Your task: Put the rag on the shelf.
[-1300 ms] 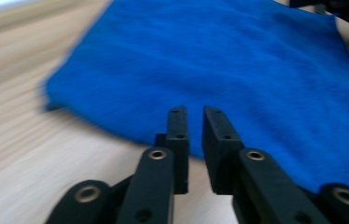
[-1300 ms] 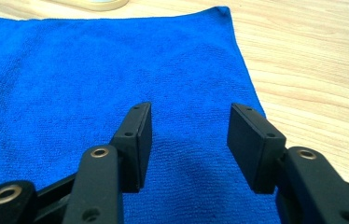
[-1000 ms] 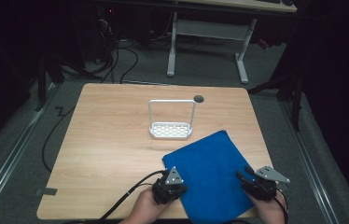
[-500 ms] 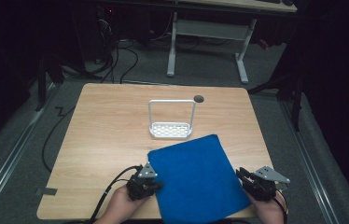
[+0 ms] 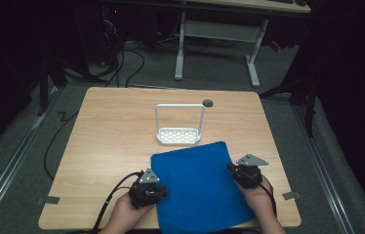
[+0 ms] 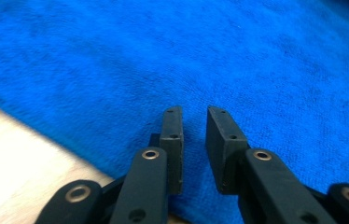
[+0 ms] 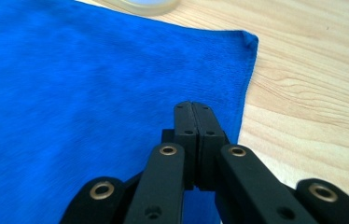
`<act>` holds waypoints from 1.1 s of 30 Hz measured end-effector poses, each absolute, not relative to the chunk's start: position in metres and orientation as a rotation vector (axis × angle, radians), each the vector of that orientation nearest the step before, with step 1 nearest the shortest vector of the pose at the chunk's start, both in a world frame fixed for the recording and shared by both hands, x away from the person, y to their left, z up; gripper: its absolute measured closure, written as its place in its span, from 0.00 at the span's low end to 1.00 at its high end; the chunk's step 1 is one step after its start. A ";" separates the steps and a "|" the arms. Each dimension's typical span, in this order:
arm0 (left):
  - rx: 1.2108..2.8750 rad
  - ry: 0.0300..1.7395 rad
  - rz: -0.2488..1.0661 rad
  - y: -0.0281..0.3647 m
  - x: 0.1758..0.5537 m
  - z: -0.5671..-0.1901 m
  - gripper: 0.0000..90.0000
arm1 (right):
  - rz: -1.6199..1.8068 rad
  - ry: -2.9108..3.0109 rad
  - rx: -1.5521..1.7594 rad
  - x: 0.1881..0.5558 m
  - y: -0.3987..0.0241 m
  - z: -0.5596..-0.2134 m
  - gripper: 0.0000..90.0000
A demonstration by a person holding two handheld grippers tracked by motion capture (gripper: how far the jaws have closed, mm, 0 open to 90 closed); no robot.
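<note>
From the high view, a blue towel lies spread flat on the near half of the wooden table, slightly right of centre, its near edge reaching the table's front edge and perhaps hanging a little over it. It is roughly rectangular, with its long axis running from the front edge toward the back and turned a little, so its far right corner points toward the white wire rack that stands at the table's middle. A small dark hole sits near the back edge. The left gripper is at the towel's left edge, the right gripper at its right edge.

In the left gripper view, the left gripper has its jaws parted by a narrow gap, nothing between them, hovering just over the towel's pile close to the edge where bare wood shows.

In the right gripper view, the right gripper has its jaws pressed together; whether a fold of cloth is caught beneath them is hard to tell from this angle. The towel's far corner lies flat on the wood.

The towel looks soft, light and limp; it will sag and drape when lifted, so pinching an edge or corner suits it best.
</note>
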State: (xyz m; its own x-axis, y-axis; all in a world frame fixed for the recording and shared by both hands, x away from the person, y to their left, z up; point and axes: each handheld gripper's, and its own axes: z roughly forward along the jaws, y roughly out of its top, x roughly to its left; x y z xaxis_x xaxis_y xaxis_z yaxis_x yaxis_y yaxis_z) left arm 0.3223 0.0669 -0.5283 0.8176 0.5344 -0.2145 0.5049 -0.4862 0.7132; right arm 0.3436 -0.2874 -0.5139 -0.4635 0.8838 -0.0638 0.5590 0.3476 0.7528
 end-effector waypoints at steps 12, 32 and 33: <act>2.161 0.787 0.080 0.078 0.333 -0.529 0.89 | 0.873 2.179 1.285 0.338 -0.291 -0.527 1.00; 2.089 0.943 0.067 0.125 0.348 -0.531 0.91 | 0.947 2.259 1.204 0.322 -0.268 -0.528 1.00; 2.091 0.945 0.067 0.128 0.346 -0.531 0.91 | 0.949 2.265 1.206 0.321 -0.266 -0.528 1.00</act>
State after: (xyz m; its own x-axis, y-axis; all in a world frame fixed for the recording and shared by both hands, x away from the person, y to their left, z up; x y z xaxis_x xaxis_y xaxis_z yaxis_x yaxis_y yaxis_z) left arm 0.3458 0.1275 -0.5306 0.7167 0.6455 -0.2637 0.6016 -0.3812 0.7019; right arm 0.3212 -0.2663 -0.5279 -0.5460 0.8371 -0.0333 0.5631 0.3961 0.7253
